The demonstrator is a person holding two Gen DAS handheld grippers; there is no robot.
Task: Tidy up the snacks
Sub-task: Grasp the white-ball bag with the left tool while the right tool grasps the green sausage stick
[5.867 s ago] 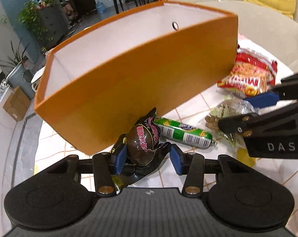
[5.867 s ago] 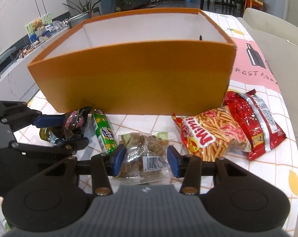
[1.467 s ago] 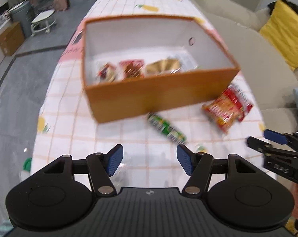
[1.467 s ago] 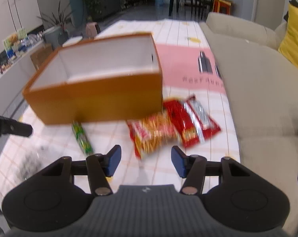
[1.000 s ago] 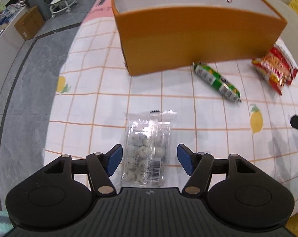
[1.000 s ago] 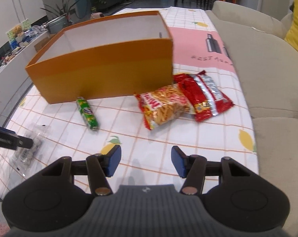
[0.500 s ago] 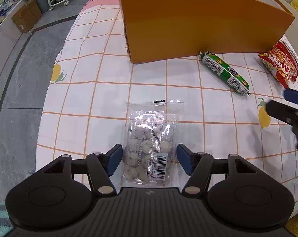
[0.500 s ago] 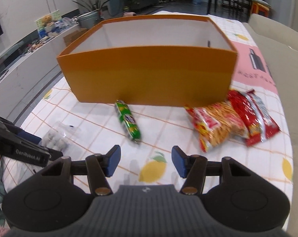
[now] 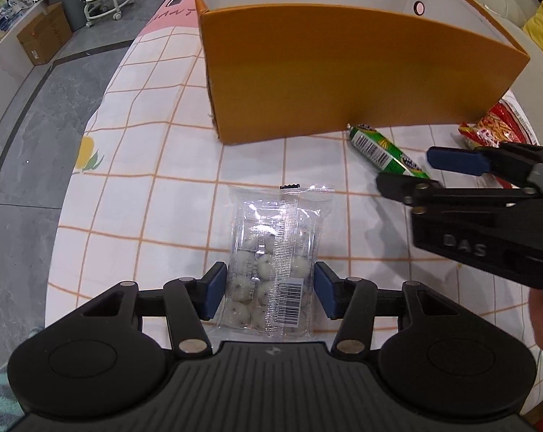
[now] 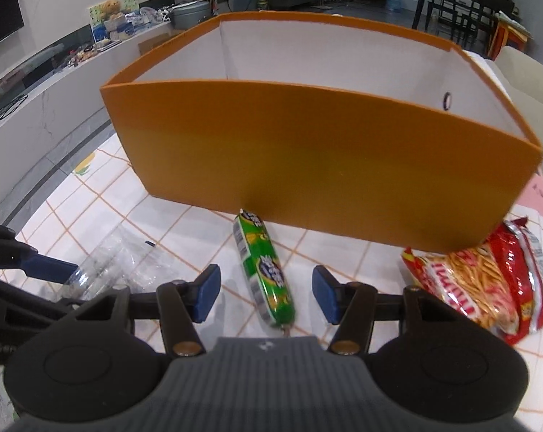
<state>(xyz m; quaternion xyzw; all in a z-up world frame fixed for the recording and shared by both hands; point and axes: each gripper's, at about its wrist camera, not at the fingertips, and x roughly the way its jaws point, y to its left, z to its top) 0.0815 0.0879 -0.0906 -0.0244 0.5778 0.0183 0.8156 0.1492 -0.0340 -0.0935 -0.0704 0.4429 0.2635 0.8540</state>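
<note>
Left wrist: left gripper (image 9: 269, 289) jaws closing around clear packet (image 9: 275, 259).

the right claw (image 9: 417, 171) carries raised letters "das" on its black body. pink tablecloth patch (image 9: 179, 7) shows the letters "ant". barcodes on the snack packets are too small to read.

On the surface (image 9: 156, 165), the open box (image 9: 343, 72) stood behind the sausage stick (image 10: 264, 270); the clear candy packet (image 9: 275, 255) lay nearer the left edge, chip bags (image 10: 487, 284) toward the right.
</note>
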